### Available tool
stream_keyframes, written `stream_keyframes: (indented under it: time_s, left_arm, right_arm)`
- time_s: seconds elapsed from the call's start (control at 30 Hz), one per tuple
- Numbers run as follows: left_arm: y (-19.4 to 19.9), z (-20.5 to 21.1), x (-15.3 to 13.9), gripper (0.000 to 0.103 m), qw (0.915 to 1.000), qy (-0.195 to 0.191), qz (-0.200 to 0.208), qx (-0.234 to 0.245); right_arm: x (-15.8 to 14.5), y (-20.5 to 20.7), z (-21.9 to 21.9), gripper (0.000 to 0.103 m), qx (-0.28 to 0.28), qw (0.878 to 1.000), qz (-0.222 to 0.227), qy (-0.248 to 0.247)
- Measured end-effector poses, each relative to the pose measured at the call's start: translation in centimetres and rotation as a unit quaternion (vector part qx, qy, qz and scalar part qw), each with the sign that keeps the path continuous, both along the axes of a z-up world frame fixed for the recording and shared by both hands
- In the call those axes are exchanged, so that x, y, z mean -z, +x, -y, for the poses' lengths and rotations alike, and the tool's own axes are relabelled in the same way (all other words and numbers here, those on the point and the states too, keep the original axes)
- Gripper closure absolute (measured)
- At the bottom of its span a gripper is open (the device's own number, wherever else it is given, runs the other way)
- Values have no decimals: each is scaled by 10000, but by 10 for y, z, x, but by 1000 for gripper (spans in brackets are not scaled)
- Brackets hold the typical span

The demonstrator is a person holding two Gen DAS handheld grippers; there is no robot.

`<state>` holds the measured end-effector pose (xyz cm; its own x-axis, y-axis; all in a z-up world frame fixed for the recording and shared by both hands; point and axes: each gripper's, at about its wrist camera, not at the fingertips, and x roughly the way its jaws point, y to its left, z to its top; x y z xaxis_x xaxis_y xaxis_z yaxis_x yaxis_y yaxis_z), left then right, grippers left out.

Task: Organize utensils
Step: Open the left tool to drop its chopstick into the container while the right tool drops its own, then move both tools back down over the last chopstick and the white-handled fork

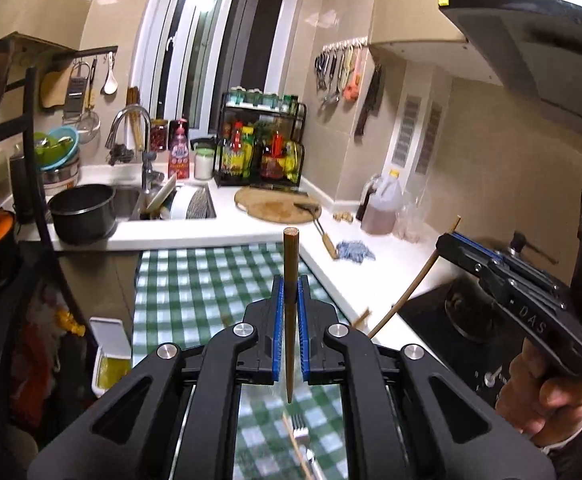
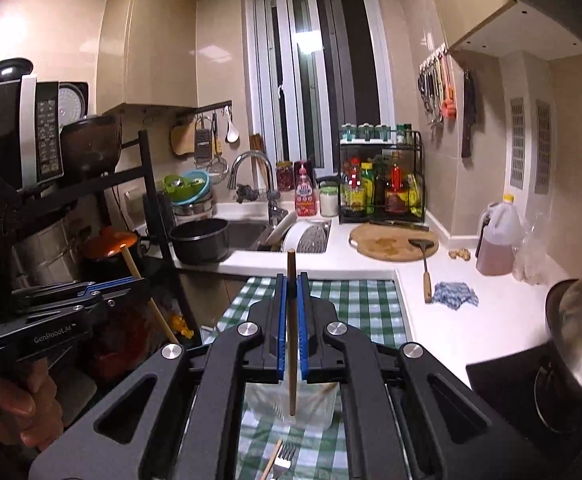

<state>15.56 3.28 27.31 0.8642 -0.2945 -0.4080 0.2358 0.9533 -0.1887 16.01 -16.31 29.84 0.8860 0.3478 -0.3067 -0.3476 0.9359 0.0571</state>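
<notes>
Brown wooden chopstick clamped upright in left tongs, its twin pinched in right tongs. Lifted above green checked desk; not yet stowed. Steel fork left at six o'clock.

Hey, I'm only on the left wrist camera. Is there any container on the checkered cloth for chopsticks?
Observer: Yes. The right wrist view shows a clear container on the checkered cloth, below the right claw.
Operator: Anything in it already?
Observer: A pale stick seems to lean inside; it's too blurred to name.
Operator: Where's the right one's chopstick relative to it?
Observer: That chopstick stands upright, clamped between the blue pads, and in that view its lower tip shows in front of the container.
</notes>
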Motion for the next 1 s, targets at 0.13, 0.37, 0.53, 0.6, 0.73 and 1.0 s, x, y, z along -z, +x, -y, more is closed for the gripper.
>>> stream_keyframes:
  time_s: [0.13, 0.37, 0.53, 0.6, 0.73, 1.0]
  left_arm:
    - [21, 0, -7, 96, 9999, -120, 90, -17]
    - [64, -1, 16, 96, 9998, -39, -96, -195]
    - [90, 0, 55, 96, 9985, 92, -480, -236]
    - [98, 3, 70, 96, 9978, 181, -601, -228]
    - [108, 5, 86, 95, 9964, 239, -774, -231]
    - [67, -8, 45, 80, 9986, 203, -100, -486]
  right_arm:
    - [-10, 18, 1, 98, 86, 9998, 130, 90]
    - [20, 60, 1, 98, 172, 9998, -76, 69]
    - [57, 85, -3, 98, 161, 9990, -425, 26]
    - [71, 92, -7, 98, 140, 9984, -541, -27]
    - [91, 101, -15, 96, 100, 9969, -737, -246]
    - [75, 83, -7, 87, 454, 9966, -544, -425]
